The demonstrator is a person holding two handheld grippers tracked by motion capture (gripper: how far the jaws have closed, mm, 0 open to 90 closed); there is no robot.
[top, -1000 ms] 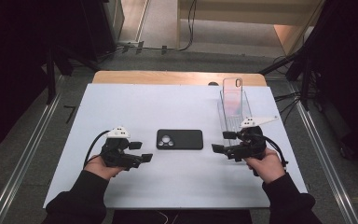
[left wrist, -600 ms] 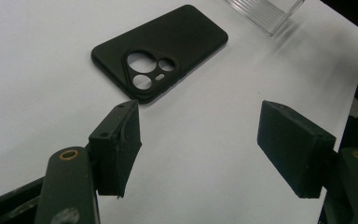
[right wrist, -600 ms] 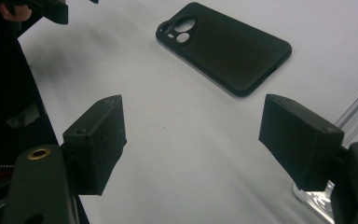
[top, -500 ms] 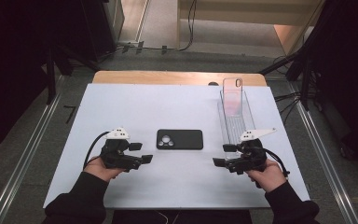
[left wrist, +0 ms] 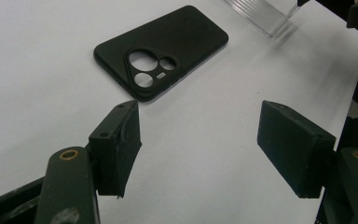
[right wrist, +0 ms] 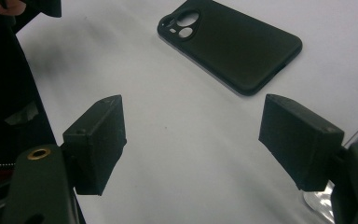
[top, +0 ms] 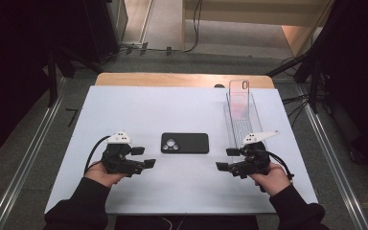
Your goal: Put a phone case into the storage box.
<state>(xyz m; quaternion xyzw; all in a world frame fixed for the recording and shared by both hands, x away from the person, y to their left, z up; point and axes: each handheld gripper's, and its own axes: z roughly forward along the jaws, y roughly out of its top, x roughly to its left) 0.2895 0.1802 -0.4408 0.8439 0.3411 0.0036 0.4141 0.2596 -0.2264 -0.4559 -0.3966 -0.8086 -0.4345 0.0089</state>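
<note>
L gripper (top: 143, 157): near edge of counter, left side, held in person's L hand (top: 100, 173); fingers (left wrist: 116, 144) point toward the middle, standing apart w/ nothing between them (just bare white surface in the left gripper view).
R gripper (top: 226, 159): near edge, right side, in R hand (top: 270, 178); fingers (right wrist: 98, 140) also spread apart, nothing gripped, pointing inward toward the L one.
Both grippers: well apart from each other, phone case betw. them but a bit farther back; neither touches it.
Cables: black lead loops from each gripper back to the hand side.
Phone case (top: 184, 143): black, lying flat on the counter, approx. centre, long side running left-right; camera cutout end toward the L gripper (round holes show clearly in the left gripper view (left wrist: 161, 51)). In the right gripper view (right wrist: 230, 44) it lies ahead of the fingers, clear of both.
Counter (top: 172, 110): white top, wooden strip along the far edge.
Clear rack (top: 242, 120): transparent ribbed holder, right side, beyond the R gripper, running near-to-far; its near end is close to that gripper (contact: can't tell).
Clear case (top: 239, 93): see-through phone case w/ pinkish tint, standing upright at the rack's far end.
Far bkgd: grey floor, cables, dark stands either side.
</note>
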